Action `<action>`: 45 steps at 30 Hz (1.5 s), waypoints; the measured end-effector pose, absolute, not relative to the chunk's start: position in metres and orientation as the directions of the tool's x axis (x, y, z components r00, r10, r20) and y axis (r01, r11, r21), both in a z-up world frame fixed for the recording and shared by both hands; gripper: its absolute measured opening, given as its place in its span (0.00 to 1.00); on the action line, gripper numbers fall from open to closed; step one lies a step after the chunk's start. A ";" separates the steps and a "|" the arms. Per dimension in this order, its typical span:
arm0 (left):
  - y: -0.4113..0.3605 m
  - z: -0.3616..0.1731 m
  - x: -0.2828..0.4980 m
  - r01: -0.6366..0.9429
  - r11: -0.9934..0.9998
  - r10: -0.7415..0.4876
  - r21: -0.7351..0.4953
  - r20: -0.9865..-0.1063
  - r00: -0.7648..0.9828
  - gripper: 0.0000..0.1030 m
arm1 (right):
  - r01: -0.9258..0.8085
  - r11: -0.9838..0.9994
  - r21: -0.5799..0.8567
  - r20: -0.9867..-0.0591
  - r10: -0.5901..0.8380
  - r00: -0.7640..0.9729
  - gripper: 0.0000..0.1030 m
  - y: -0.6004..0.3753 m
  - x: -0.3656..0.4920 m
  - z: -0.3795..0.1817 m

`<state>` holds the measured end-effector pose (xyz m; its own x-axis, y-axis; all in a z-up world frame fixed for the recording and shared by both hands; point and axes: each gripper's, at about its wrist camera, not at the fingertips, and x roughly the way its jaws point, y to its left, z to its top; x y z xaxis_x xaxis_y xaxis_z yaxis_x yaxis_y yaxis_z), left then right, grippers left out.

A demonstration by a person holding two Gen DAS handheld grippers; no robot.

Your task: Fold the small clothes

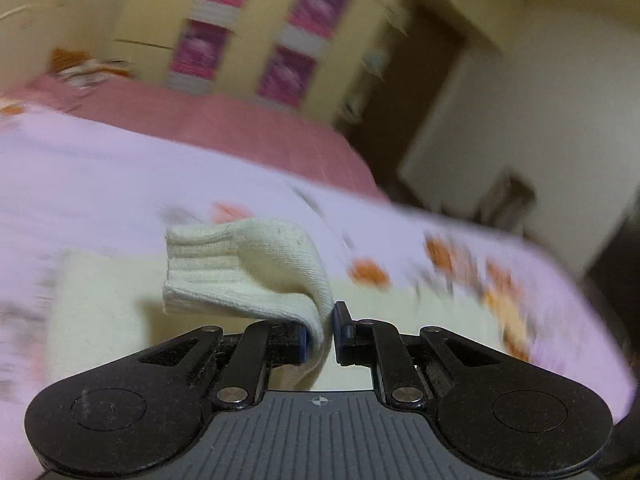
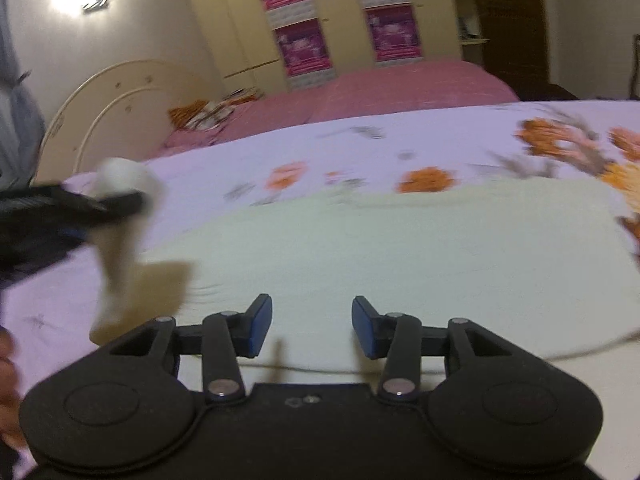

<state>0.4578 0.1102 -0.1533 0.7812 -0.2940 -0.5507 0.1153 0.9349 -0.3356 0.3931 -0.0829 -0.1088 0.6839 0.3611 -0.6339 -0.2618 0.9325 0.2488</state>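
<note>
A small cream knitted sock (image 1: 248,268) hangs from my left gripper (image 1: 326,332), which is shut on its fabric; the ribbed cuff flops over to the left above the fingers. Below it lies a pale cream cloth (image 1: 104,312) spread on the bed. In the right wrist view the same sock (image 2: 120,216) dangles, blurred, from the left gripper (image 2: 116,200) at the far left. My right gripper (image 2: 312,324) hovers low over the cream cloth (image 2: 400,248), open, with nothing between its blue pads.
The bed carries a lilac sheet with orange flowers (image 2: 428,178) and a pink cover (image 2: 400,88) behind it. A cream headboard (image 2: 112,112) stands at the left, a wardrobe with pink posters (image 2: 304,46) at the back. A hand (image 2: 6,384) shows at the lower left edge.
</note>
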 end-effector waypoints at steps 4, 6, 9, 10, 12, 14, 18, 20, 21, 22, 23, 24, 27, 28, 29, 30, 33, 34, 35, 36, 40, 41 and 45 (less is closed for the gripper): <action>0.047 -0.164 0.470 0.168 0.967 -0.255 -0.192 -0.685 0.682 0.26 | -0.196 0.940 0.278 -0.645 0.334 0.687 0.44 -0.130 0.390 -0.113; 0.037 -0.153 0.461 0.164 0.961 -0.272 -0.222 -0.665 0.696 0.83 | -0.172 0.936 0.308 -0.648 0.338 0.683 0.44 -0.146 0.389 -0.116; 0.041 -0.129 0.438 0.148 0.963 -0.251 -0.224 -0.558 0.791 1.00 | -0.153 0.930 0.336 -0.646 0.345 0.681 0.45 -0.161 0.388 -0.118; 0.044 -0.122 0.437 0.143 0.967 -0.239 -0.210 -0.559 0.794 1.00 | -0.154 0.926 0.346 -0.647 0.354 0.676 0.45 -0.162 0.389 -0.118; 0.060 -0.117 0.433 0.091 0.975 -0.193 -0.203 -0.570 0.798 1.00 | -0.167 0.911 0.376 -0.640 0.386 0.664 0.45 -0.162 0.391 -0.118; 0.091 -0.122 0.426 0.002 0.981 -0.120 -0.194 -0.598 0.792 1.00 | -0.189 0.893 0.409 -0.629 0.426 0.651 0.46 -0.157 0.393 -0.116; 0.140 -0.140 0.403 -0.173 0.983 0.098 -0.060 -0.626 0.774 1.00 | -0.219 0.860 0.460 -0.609 0.485 0.627 0.55 -0.140 0.403 -0.111; 0.160 -0.151 0.393 -0.217 0.975 0.139 -0.043 -0.643 0.753 1.00 | -0.244 0.859 0.450 -0.607 0.495 0.622 0.57 -0.122 0.411 -0.109; 0.168 -0.156 0.389 -0.235 0.971 0.148 -0.046 -0.654 0.742 1.00 | -0.259 0.859 0.441 -0.607 0.498 0.619 0.57 -0.113 0.415 -0.108; 0.174 -0.161 0.387 -0.246 0.968 0.152 -0.051 -0.660 0.735 1.00 | -0.274 0.860 0.430 -0.609 0.500 0.616 0.57 -0.102 0.420 -0.107; 0.178 -0.165 0.384 -0.254 0.966 0.156 -0.052 -0.664 0.731 1.00 | -0.288 0.862 0.417 -0.611 0.500 0.614 0.57 -0.091 0.425 -0.106; 0.177 -0.168 0.386 -0.260 0.964 0.163 -0.048 -0.666 0.728 1.00 | -0.301 0.866 0.400 -0.615 0.497 0.612 0.57 -0.079 0.429 -0.105; 0.179 -0.175 0.386 -0.262 0.964 0.169 -0.042 -0.663 0.729 1.00 | -0.327 0.882 0.338 -0.645 0.470 0.602 0.57 -0.042 0.442 -0.107; 0.180 -0.177 0.387 -0.259 0.965 0.172 -0.035 -0.665 0.727 1.00 | -0.330 0.893 0.307 -0.659 0.449 0.603 0.57 -0.030 0.446 -0.110; 0.179 -0.179 0.387 -0.256 0.966 0.175 -0.025 -0.667 0.724 1.00 | -0.329 0.904 0.272 -0.675 0.423 0.604 0.56 -0.019 0.449 -0.114; 0.178 -0.180 0.388 -0.249 0.968 0.175 -0.015 -0.669 0.722 1.00 | -0.322 0.920 0.222 -0.701 0.380 0.604 0.55 -0.008 0.453 -0.119; 0.180 -0.182 0.384 -0.225 0.974 0.166 -0.002 -0.671 0.723 1.00 | -0.326 0.940 0.103 -0.732 0.293 0.615 0.31 0.009 0.451 -0.128; 0.179 -0.184 0.383 -0.216 0.976 0.160 -0.001 -0.670 0.725 1.00 | -0.327 0.941 0.092 -0.727 0.288 0.623 0.05 0.007 0.449 -0.126; 0.178 -0.185 0.382 -0.207 0.978 0.155 0.002 -0.671 0.725 1.00 | -0.319 0.940 0.117 -0.723 0.301 0.621 0.03 -0.001 0.448 -0.125; 0.176 -0.186 0.382 -0.198 0.980 0.154 0.010 -0.669 0.727 1.00 | -0.301 0.941 0.152 -0.713 0.316 0.627 0.03 -0.012 0.447 -0.122; 0.168 -0.191 0.385 -0.174 0.985 0.138 0.016 -0.677 0.723 1.00 | -0.230 0.951 0.208 -0.645 0.310 0.699 0.03 -0.061 0.437 -0.099; 0.166 -0.191 0.385 -0.171 0.985 0.136 0.016 -0.678 0.723 1.00 | -0.211 0.954 0.213 -0.632 0.299 0.715 0.03 -0.072 0.433 -0.094; 0.158 -0.190 0.385 -0.159 0.987 0.124 0.009 -0.668 0.733 1.00 | -0.122 0.969 0.214 -0.626 0.232 0.744 0.03 -0.123 0.419 -0.089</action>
